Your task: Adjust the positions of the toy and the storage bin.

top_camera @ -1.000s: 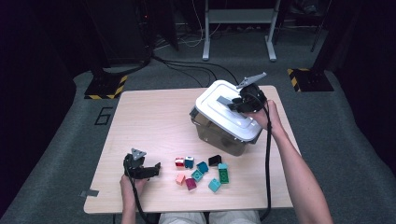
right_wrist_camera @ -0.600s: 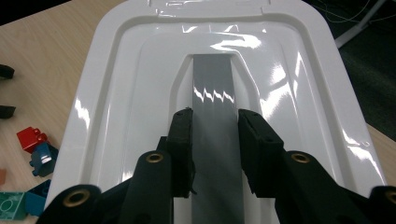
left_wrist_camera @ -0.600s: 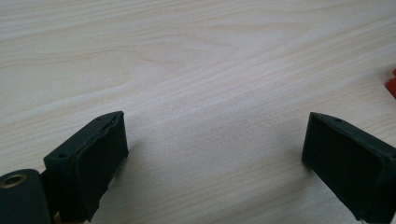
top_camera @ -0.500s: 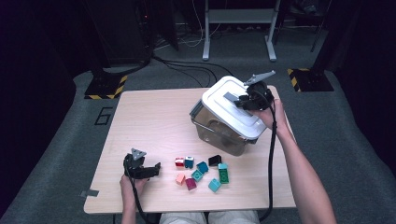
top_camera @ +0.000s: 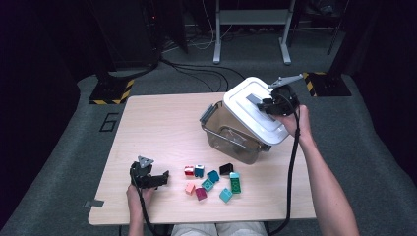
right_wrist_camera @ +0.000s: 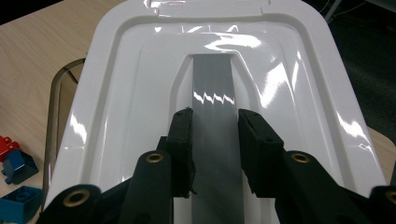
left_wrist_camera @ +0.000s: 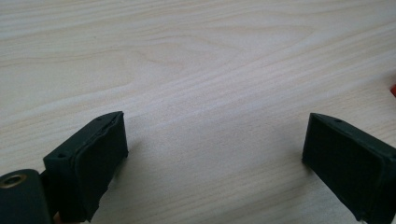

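Dark room, pale wooden bench (top_camera: 162,128): clear bin (top_camera: 231,140) near right edge, tipped; right gripper (right_wrist_camera: 215,123) fingers clamped on grey lid handle (right_wrist_camera: 212,93), likely lifting; left gripper (left_wrist_camera: 215,154) fingers apart, idle; toy blocks (top_camera: 212,179) near front edge

White lid (top_camera: 255,115) (grey handle (right_wrist_camera: 212,93)), tilted off bin (top_camera: 231,135)

Black hand-held gripper (top_camera: 149,176), grey plate

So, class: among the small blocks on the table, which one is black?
The black block, a wedge at the cluster's upper right edge, nearest the clear bin. The others are red, blue, teal, green, pink or magenta.
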